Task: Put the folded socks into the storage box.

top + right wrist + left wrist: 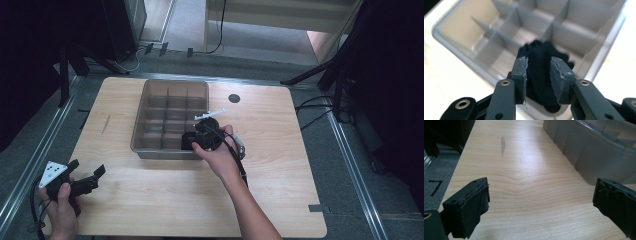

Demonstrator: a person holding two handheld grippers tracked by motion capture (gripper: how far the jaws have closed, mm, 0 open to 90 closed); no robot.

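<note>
We see our right hand-held gripper (538,75) clamped on a dark cloth (541,62) over the divided tray's (141,115) near-right compartment (cloth hanging straight below the jaws), while the left hand-held gripper (539,202) waits wide open, empty, near-left on the tabletop (165,195).

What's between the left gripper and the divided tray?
Bare wooden tabletop. In the left gripper view, the open left gripper faces plain wood up to the grey tray; the high view agrees.
</note>
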